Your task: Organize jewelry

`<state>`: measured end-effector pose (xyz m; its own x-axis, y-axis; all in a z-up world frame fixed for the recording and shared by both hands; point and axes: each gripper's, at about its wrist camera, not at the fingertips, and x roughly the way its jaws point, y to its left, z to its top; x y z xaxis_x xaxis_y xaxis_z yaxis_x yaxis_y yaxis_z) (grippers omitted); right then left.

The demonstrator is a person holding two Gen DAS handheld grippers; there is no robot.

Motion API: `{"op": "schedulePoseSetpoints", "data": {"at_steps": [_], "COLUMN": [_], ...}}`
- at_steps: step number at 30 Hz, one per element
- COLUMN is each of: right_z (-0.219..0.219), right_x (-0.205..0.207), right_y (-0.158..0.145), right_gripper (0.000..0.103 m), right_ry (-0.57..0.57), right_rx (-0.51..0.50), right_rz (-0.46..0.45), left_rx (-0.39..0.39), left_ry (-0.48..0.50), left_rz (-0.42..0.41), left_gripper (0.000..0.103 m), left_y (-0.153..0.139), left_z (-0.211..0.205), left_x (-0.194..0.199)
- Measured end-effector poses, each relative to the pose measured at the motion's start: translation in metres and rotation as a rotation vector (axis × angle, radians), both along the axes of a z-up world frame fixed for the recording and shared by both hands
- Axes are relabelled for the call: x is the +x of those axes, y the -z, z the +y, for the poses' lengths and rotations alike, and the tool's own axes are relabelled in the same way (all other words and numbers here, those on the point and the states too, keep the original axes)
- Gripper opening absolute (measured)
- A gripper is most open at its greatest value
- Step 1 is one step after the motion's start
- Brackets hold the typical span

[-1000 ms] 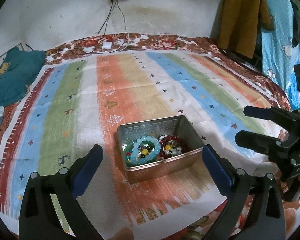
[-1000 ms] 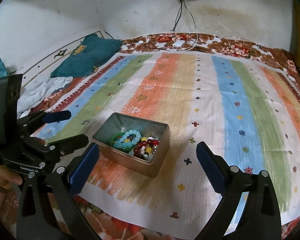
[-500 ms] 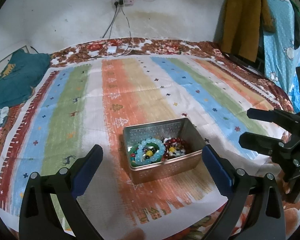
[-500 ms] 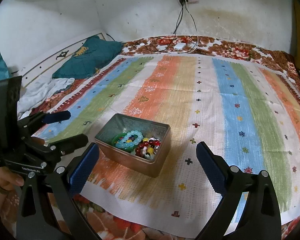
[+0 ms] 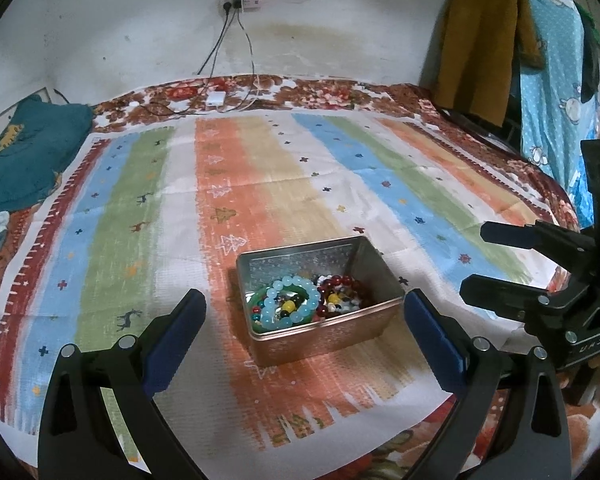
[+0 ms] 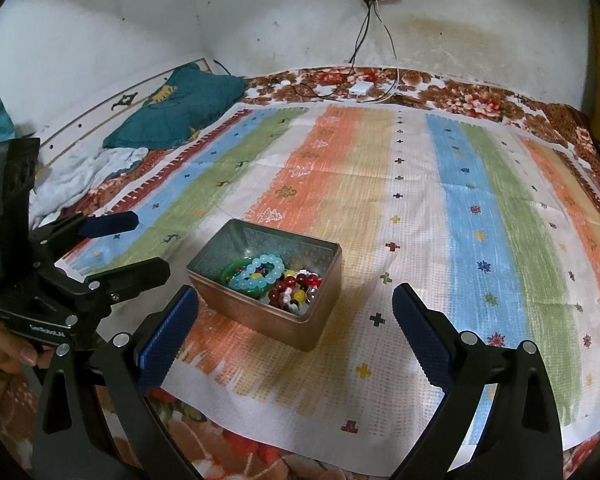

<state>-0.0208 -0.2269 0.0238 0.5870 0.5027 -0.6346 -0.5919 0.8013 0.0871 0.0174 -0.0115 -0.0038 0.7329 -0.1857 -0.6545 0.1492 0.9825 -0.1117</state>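
Left gripper (image 5: 302, 320) jaws wide apart, nothing held; blue pads (image 5: 174, 332) frame the lower centre of the left wrist view, hovering short of the tin. Right gripper (image 6: 296, 320) same: spread wide, empty, visible at right edge of the left view too.

Metal tin (image 5: 332, 338) sits lidless on the striped cloth (image 5: 260, 184), centre of frame in the left view, centre-left in the right view. Inside the tin: light blue bead bracelet (image 5: 290, 306) over a green bangle (image 5: 260, 298), dark red bead strand (image 5: 346, 282) beside them, mixed loose beads underneath.

Teal pillow (image 6: 180, 108) upper left of right view. Wall socket (image 5: 240, 0) with cables top centre. Hanging clothes (image 5: 484, 40) upper right of left view.
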Motion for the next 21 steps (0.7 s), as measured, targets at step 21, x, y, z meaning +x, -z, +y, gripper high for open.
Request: {"op": "schedulePoseSetpoints", "data": {"at_steps": [21], "right_z": [-0.0012], "right_x": [0.0012], "right_y": [0.0044], "right_gripper": [0.098], "right_ry": [-0.002], "right_rx": [-0.007], "right_rz": [0.017], "left_rx": [-0.037], "left_ry": [-0.009], "left_rz": [0.006], "left_gripper": [0.097], "left_y": [-0.0038], "left_z": [0.0035], "left_x": [0.0021]}}
